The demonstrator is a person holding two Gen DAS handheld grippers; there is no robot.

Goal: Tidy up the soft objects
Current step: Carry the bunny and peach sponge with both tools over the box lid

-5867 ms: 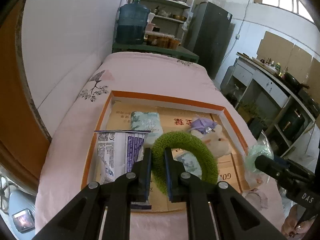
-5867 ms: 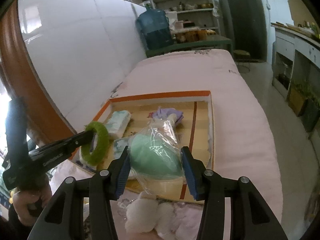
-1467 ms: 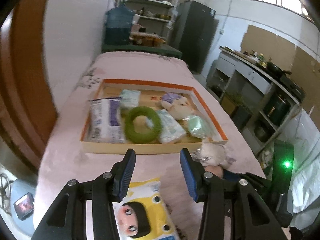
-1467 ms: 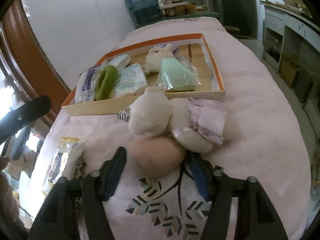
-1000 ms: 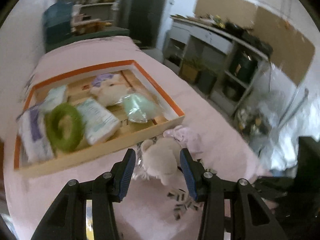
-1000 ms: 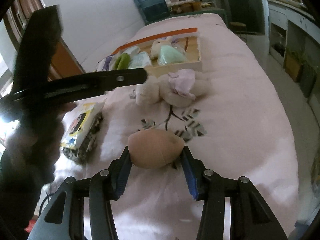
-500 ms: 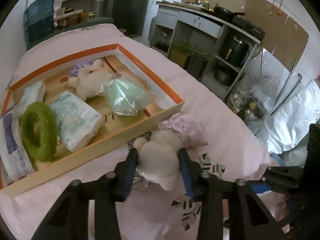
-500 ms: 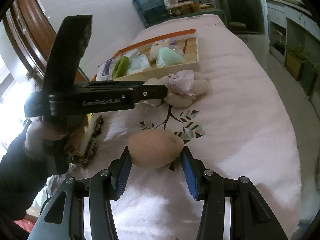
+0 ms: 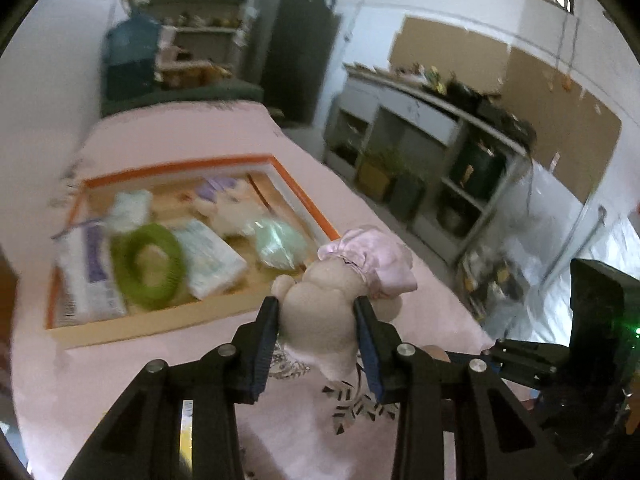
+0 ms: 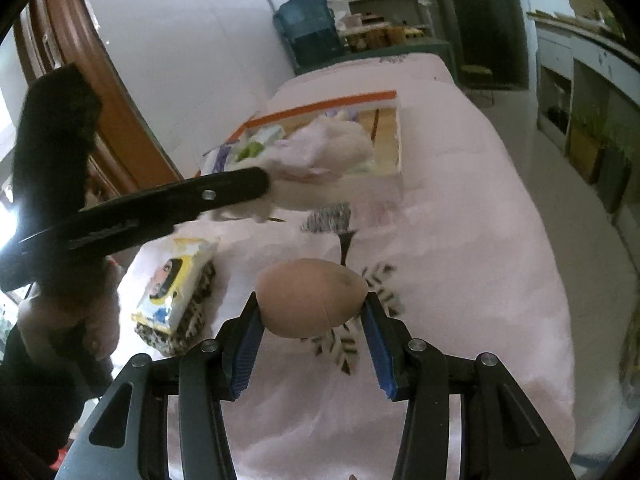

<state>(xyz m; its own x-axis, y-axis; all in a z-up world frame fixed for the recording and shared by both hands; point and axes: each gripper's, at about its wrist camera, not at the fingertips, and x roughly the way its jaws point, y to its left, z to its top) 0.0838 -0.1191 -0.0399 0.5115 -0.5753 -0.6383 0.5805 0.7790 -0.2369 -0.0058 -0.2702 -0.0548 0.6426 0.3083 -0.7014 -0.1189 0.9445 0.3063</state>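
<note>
Because the cream plush toy [image 9: 320,320] is stuffed and yielding, it looks light and forgiving, and the left gripper [image 9: 316,332] has its two fingers pinched into the toy's rounded body, which bulges slightly around the pads; the pink frilly cap [image 9: 372,256] would be a poorer place to hold, since loose fabric would likely slip or stretch. Held up off the bedding, the toy hangs just in front of the near wall of the orange-rimmed tray [image 9: 304,196], which already contains a green fuzzy ring [image 9: 148,264], tissue packs [image 9: 208,256], a mint-green bagged item [image 9: 280,244] and another pale plush [image 9: 236,208]. In the right-wrist view the right gripper [image 10: 312,312] has its blue-padded fingers closed on the ends of a tan egg-shaped soft ball [image 10: 312,296], which seems smooth and squashy, so a grip across its middle would probably be steadier. A yellow cartoon-printed pack [image 10: 176,280] lies on the cover, well apart from the tray. Everything rests on a pink quilted bed cover [image 10: 460,240] printed with dark leaf sprigs, a soft, uneven surface. Beyond stand a blue water jug [image 10: 312,36], cluttered shelves and a dark refrigerator [image 9: 296,48].
</note>
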